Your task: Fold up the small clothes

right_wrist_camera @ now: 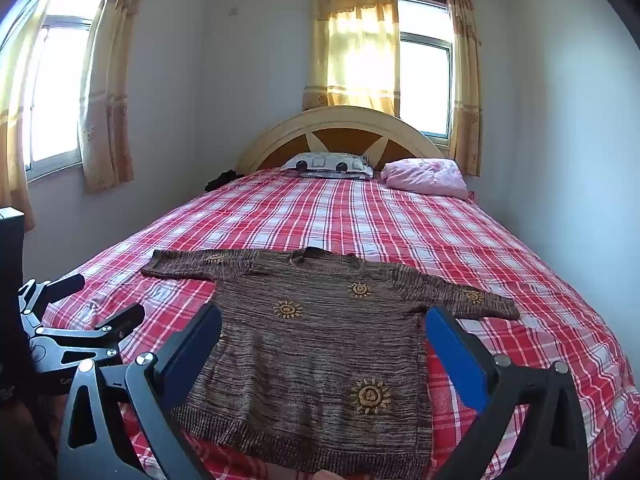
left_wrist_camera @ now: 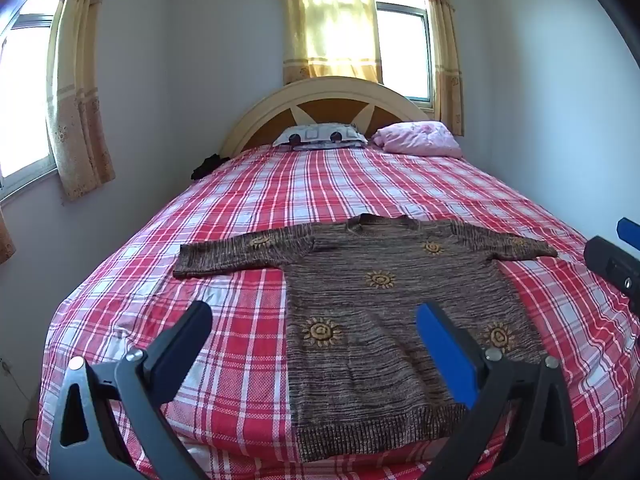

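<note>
A brown knit sweater point(left_wrist_camera: 384, 300) with yellow sun motifs lies spread flat, front up, on the red plaid bedspread point(left_wrist_camera: 248, 200), close to the foot edge of the bed. Its ribbed hem faces the foot edge and its neckline points toward the headboard point(left_wrist_camera: 320, 92), so the body runs along the bed's length; both sleeves stretch out sideways toward the bed's side edges. The left gripper point(left_wrist_camera: 314, 326) hovers over the hem's left half with jaws wide apart, holding nothing. The right gripper point(right_wrist_camera: 322, 334) hangs above the sweater, equally spread and empty.
</note>
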